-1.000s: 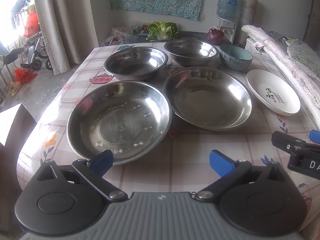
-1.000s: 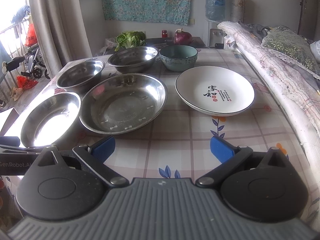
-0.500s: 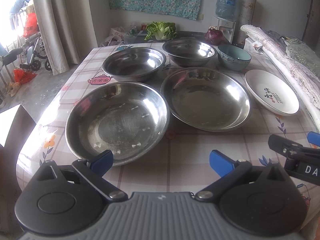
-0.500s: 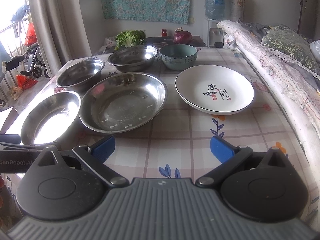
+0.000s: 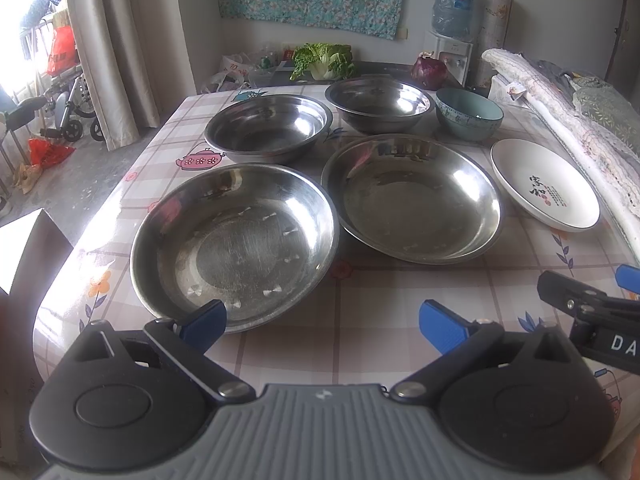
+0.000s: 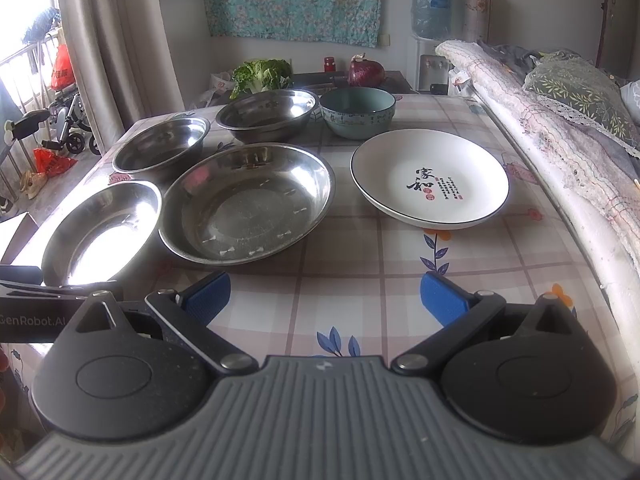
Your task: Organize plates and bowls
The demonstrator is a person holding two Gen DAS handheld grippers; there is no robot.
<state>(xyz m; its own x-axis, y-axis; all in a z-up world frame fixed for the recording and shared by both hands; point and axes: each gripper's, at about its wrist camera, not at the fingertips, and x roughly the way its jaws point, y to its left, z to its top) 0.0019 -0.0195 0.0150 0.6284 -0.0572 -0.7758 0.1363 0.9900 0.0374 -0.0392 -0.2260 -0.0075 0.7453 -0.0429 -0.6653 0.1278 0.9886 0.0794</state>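
Nothing stacked yet

On the worktop six dishes lie apart: two steel plates near the front edge, two steel bowls behind, white plate toward the right edge, green bowl at the back. Left claw and right claw gape wide, empty.

Left gripper held low at the near edge, blue fingers spread wide, gripping nothing. Right gripper just beside it on the right, same deal: fingers wide apart, level, pointing toward the far side.
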